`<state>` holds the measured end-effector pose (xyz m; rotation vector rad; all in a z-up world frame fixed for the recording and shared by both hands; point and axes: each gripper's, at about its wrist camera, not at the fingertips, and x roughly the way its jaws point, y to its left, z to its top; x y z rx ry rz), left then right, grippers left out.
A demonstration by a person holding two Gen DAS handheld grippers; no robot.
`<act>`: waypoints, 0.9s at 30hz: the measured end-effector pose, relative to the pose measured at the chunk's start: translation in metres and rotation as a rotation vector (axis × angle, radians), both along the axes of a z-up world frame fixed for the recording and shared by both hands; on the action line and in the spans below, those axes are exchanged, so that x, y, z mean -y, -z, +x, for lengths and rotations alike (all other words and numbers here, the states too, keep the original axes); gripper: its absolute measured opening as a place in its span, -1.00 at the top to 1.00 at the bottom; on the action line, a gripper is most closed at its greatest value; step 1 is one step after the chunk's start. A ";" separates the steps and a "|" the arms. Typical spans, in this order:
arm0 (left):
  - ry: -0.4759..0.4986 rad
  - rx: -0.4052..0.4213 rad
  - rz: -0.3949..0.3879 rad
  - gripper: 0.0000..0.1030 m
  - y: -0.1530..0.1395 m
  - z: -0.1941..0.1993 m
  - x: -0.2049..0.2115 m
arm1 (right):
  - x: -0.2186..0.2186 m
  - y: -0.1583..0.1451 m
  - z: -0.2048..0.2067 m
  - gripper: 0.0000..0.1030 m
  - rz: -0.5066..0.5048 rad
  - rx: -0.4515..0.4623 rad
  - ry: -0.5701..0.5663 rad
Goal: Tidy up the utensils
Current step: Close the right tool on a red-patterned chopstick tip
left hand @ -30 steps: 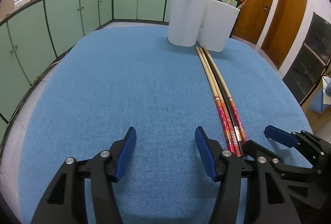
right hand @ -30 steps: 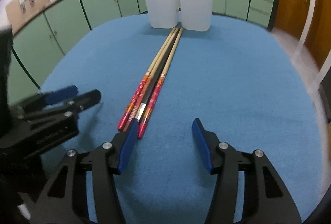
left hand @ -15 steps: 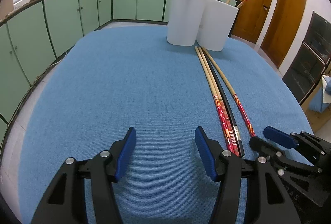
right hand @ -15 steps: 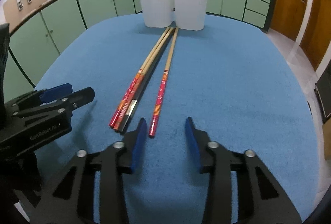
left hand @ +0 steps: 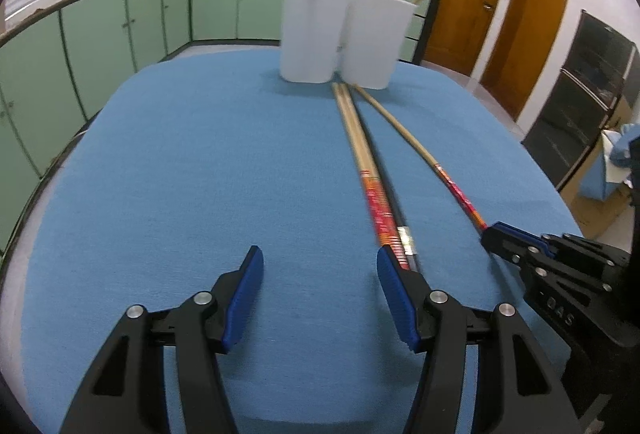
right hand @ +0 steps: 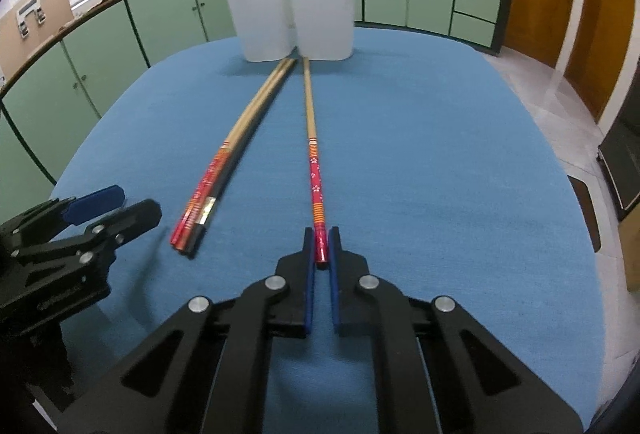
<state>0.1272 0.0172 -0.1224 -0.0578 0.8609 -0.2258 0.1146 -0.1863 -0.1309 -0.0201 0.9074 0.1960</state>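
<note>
A red-handled chopstick lies on the blue cloth, pointing toward the white holder. My right gripper is shut on its red end, and this shows from the side as the right gripper in the left wrist view. To the left lies a bundle of three chopsticks, two red-handled and one black, seen again as the bundle. My left gripper hovers open just left of the bundle's near ends, with nothing between its fingers. The holder has chopsticks standing in both cups.
The blue tablecloth covers a rounded table. Green cabinets run along the left and back walls. Wooden doors and a dark oven unit stand to the right, beyond the table edge.
The right gripper's jaws went from open to shut on the red end of one chopstick, which now lies apart to the right of the bundle. The left gripper stayed open in place.
</note>
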 end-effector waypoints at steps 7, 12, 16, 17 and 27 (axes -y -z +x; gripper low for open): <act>0.033 -0.023 0.046 -0.13 0.005 0.002 0.016 | 0.003 0.001 0.000 0.88 0.013 -0.003 -0.005; 0.004 -0.019 0.071 -0.15 0.005 0.001 0.014 | 0.005 0.000 0.001 0.88 0.023 -0.006 -0.007; -0.022 -0.019 0.069 -0.14 0.004 0.000 0.008 | 0.004 0.000 -0.001 0.82 0.028 -0.005 -0.021; -0.019 -0.020 0.068 -0.14 0.004 0.000 0.008 | 0.005 0.000 0.000 0.82 0.033 -0.007 -0.024; 0.003 -0.017 0.071 -0.14 0.004 -0.002 0.008 | 0.008 0.000 -0.012 0.59 0.035 0.001 -0.090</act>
